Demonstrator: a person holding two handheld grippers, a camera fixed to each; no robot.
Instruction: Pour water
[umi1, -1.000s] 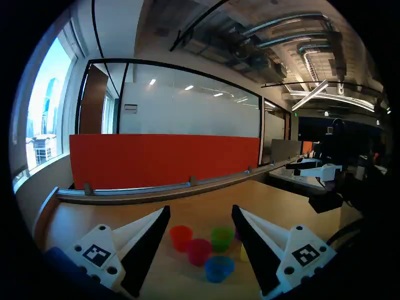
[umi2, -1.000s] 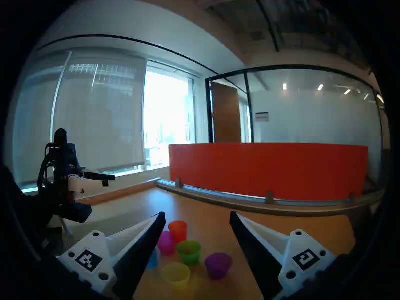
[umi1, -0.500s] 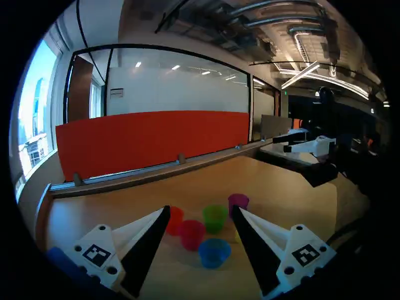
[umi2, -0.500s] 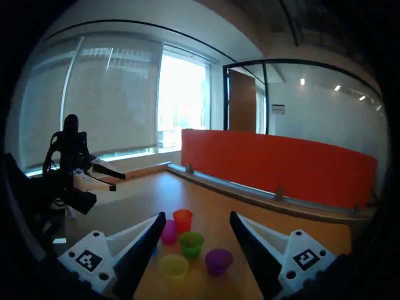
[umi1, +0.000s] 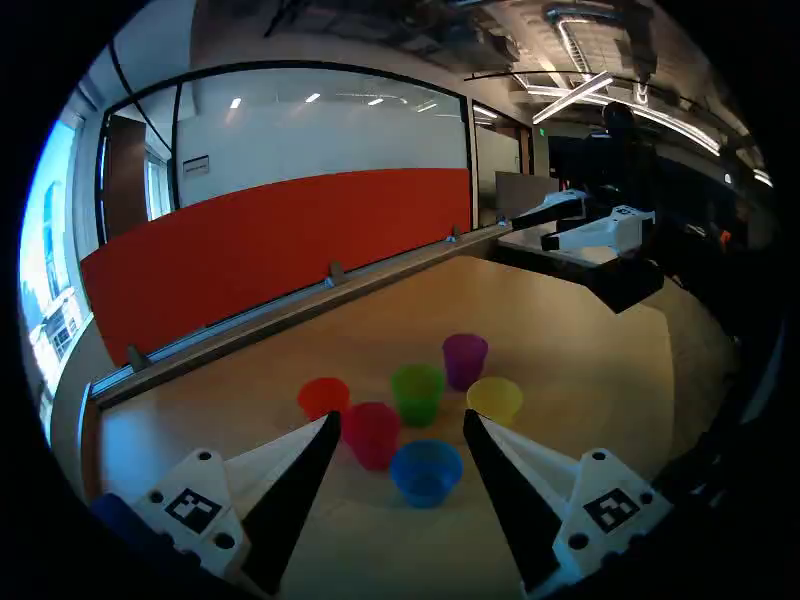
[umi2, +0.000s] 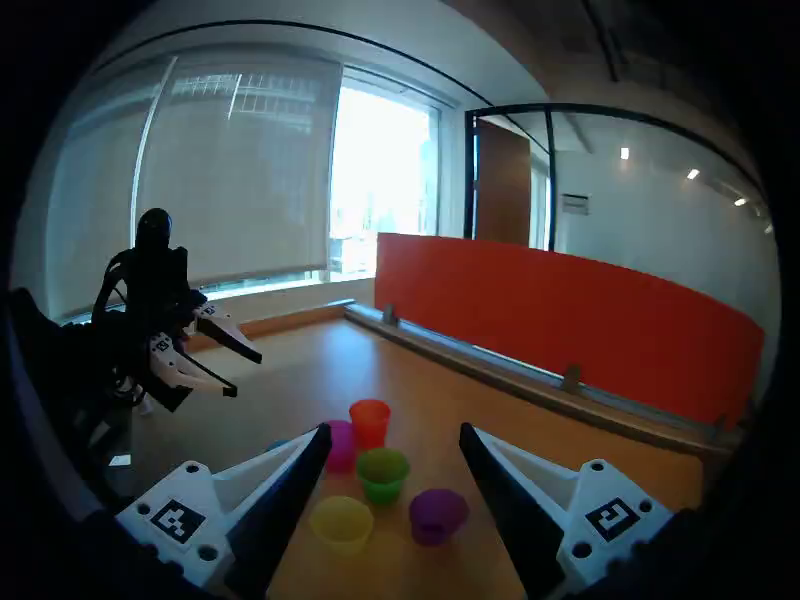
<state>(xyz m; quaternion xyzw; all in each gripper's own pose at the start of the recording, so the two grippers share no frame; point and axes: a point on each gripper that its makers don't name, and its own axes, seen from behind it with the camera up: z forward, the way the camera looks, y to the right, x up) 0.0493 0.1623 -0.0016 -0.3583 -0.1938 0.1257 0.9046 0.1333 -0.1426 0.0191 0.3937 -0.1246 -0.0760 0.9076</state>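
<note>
the left claw (umi1: 401, 414) and right claw (umi2: 395, 428) both gape apart, empty. coloured cups (umi1: 418, 392) cluster on the counter (umi1: 560, 350).

Tight cluster mid-tabletop (umi1: 590, 350): orange cup (umi1: 323, 397), magenta cup (umi1: 372, 434), green cup (umi1: 417, 392), purple cup (umi1: 465, 359), yellow cup (umi1: 494, 400), blue cup (umi1: 426, 472); gaps between them narrow, some too close to judge. Bare tabletop all round the cluster, widest past the purple and yellow cups. Orange partition (umi1: 270, 240) and its rail (umi1: 300, 305) wall the far edge; right gripper (umi1: 530, 233) hangs well apart.
</note>
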